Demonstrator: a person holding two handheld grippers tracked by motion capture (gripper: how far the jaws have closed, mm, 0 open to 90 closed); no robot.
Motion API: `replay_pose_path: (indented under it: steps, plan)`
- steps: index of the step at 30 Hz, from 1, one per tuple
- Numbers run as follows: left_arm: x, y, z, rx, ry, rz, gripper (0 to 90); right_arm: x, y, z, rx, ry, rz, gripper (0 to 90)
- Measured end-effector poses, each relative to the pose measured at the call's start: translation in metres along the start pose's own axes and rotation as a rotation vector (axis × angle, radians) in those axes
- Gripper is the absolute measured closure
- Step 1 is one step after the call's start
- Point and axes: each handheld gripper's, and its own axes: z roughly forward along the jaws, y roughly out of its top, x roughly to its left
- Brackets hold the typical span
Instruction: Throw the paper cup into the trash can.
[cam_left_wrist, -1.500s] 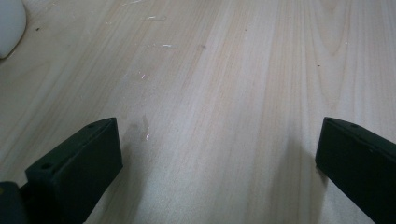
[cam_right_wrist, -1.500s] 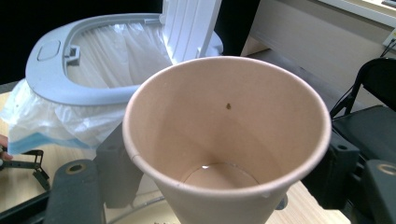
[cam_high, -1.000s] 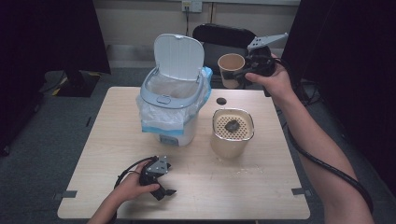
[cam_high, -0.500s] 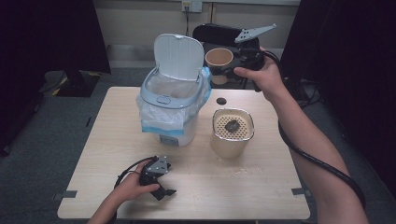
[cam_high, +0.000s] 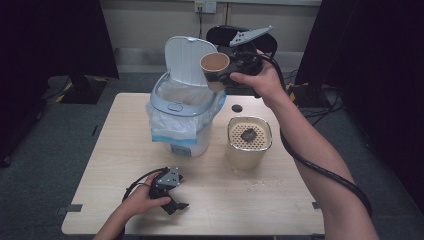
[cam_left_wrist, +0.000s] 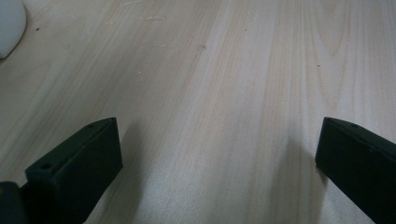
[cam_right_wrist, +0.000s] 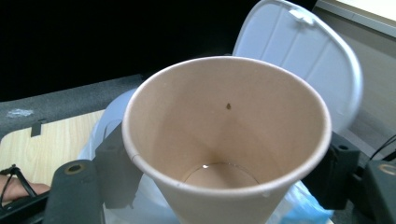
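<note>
Nearest, at front edge of wooden table (cam_high: 280, 200): left gripper (cam_high: 172, 204) resting on tabletop under left hand (cam_high: 145, 199), jaws spread wide, nothing between them; bare wood grain between the jaws in left gripper view. Cable looped just beside the hand.

Mid-table, right of centre: cream canister (cam_high: 249, 142) standing upright, perforated top, small dark lump (cam_high: 248, 134) lying on that top. Just left of it, near but apart: white bin (cam_high: 182, 125) lined with a plastic bag (cam_high: 165, 131), bag edges folded over the rim, lid (cam_high: 186, 59) swung up and open at the back. Small dark disc (cam_high: 236, 107) flat on table behind canister.

Farthest, raised above bin's rear right edge: right gripper (cam_high: 231, 70) in right hand (cam_high: 262, 82), jaws closed on a paper cup (cam_right_wrist: 224, 140). Cup tilted, mouth facing camera in high view. Interior pale brown, one tiny dark speck (cam_right_wrist: 228, 106) on inner wall, bottom apparently bare.
</note>
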Motion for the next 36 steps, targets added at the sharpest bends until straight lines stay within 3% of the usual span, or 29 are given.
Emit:
replay_pose_path:
  steps: [12,36]
  plan:
    - [0.0,0.0,0.0,0.001,-0.001,0.003,0.0,0.004,-0.001,0.028,-0.002,0.025,0.013,25.1]
    - [0.0,0.0,0.0,0.0,0.0,0.001,0.0,0.005,-0.005,0.066,0.013,0.038,0.031,24.3]
